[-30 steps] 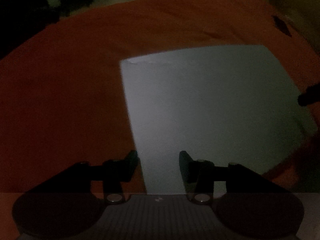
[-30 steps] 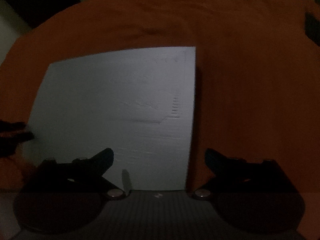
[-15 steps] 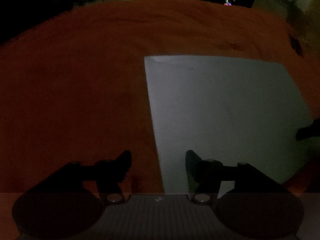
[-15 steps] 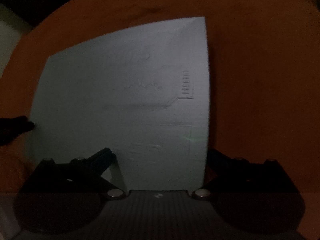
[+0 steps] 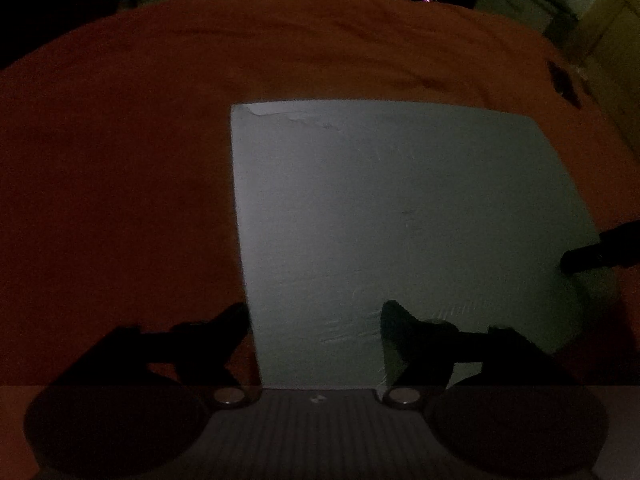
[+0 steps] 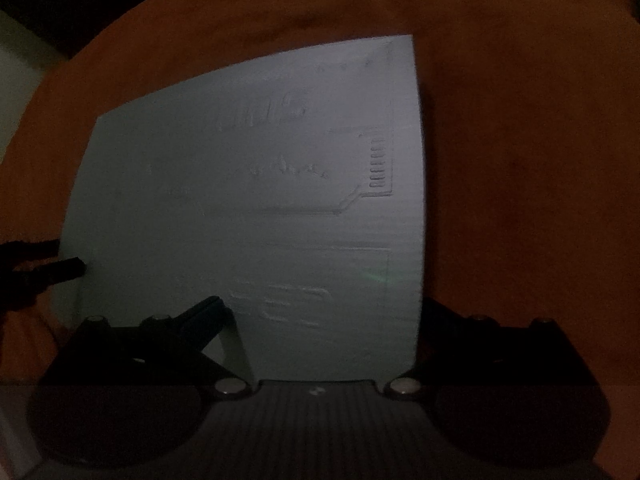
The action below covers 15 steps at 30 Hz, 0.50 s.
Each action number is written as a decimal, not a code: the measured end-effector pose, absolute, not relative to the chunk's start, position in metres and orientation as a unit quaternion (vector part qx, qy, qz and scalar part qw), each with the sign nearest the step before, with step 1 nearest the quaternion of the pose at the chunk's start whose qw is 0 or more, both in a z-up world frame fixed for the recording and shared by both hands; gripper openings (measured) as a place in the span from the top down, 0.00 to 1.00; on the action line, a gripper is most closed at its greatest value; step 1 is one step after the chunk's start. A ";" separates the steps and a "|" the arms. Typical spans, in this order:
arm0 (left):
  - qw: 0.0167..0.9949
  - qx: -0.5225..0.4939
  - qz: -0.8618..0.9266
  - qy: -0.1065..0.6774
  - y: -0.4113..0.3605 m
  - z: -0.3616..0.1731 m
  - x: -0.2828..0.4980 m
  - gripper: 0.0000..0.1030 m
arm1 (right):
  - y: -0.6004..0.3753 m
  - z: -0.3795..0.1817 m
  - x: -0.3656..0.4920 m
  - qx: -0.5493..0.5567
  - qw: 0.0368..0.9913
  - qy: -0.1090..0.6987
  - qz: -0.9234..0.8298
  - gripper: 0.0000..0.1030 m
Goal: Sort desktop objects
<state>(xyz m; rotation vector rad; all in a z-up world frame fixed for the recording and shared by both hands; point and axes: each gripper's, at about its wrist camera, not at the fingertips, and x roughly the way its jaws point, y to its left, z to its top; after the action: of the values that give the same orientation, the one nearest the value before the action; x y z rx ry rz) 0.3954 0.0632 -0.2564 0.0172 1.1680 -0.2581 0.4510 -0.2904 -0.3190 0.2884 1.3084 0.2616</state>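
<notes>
Your left gripper (image 5: 314,312) is spread wide across the sheet's (image 5: 400,220) left edge, wider than 0.5 s ago. Your right gripper (image 6: 320,312) gapes across its right edge, the sheet (image 6: 260,200) nearer now on the orange cloth (image 5: 120,160).

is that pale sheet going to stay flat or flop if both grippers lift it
The pale sheet looks thin, and its left near corner is already curled, so it would probably sag between grips. Pressed-in marks suggest soft, easily creased paper. It likely weighs little and could slide on the orange cloth when nudged.
</notes>
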 end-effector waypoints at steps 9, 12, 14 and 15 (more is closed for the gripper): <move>0.845 -0.020 -0.114 0.522 0.076 -0.225 0.399 0.43 | -0.292 -0.272 0.443 0.143 0.792 0.579 0.133 0.00; 0.851 -0.021 -0.111 0.512 0.074 -0.214 0.393 0.44 | -0.290 -0.257 0.436 0.139 0.798 0.571 0.133 0.00; 0.853 -0.018 -0.111 0.509 0.072 -0.207 0.386 0.45 | -0.290 -0.249 0.430 0.133 0.798 0.572 0.134 0.00; 0.854 -0.016 -0.111 0.509 0.070 -0.204 0.382 0.45 | -0.290 -0.245 0.426 0.130 0.798 0.573 0.135 0.00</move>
<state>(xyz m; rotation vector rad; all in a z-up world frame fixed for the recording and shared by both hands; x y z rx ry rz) 0.3823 0.0705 -0.2043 -0.0336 1.0700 -0.2325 0.4258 -0.2902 -0.2448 0.2801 1.2303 0.2904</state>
